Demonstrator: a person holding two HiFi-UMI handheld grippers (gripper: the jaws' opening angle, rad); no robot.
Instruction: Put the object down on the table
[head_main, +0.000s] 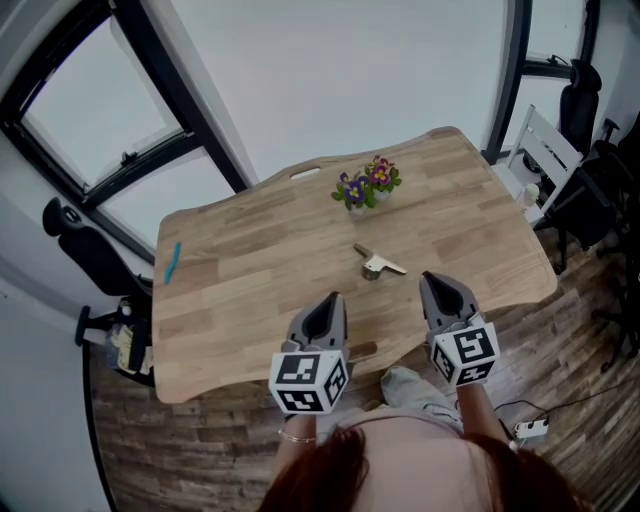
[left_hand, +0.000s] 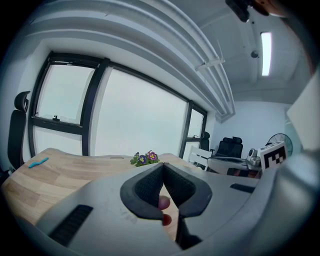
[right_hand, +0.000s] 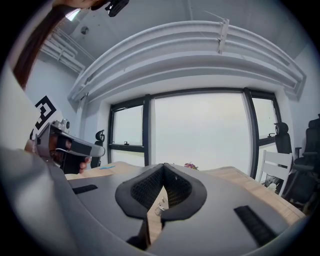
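A small silver and brass-coloured object (head_main: 378, 264) lies on the wooden table (head_main: 250, 270), apart from both grippers. My left gripper (head_main: 332, 300) hovers over the table's near edge, left of the object, shut with nothing in it. My right gripper (head_main: 427, 280) is just right of the object, also shut and empty. In the right gripper view the pads meet at the tip (right_hand: 163, 166), and the object (right_hand: 160, 206) shows through the gap below them. In the left gripper view the jaws (left_hand: 163, 165) are closed, with a fingertip (left_hand: 163, 202) showing behind them.
A small pot of purple and pink flowers (head_main: 365, 187) stands at the table's far side. A blue pen (head_main: 172, 262) lies near the left edge. Office chairs (head_main: 85, 255) stand at the left and at the right (head_main: 580, 110); a white chair (head_main: 540, 160) is by the right corner.
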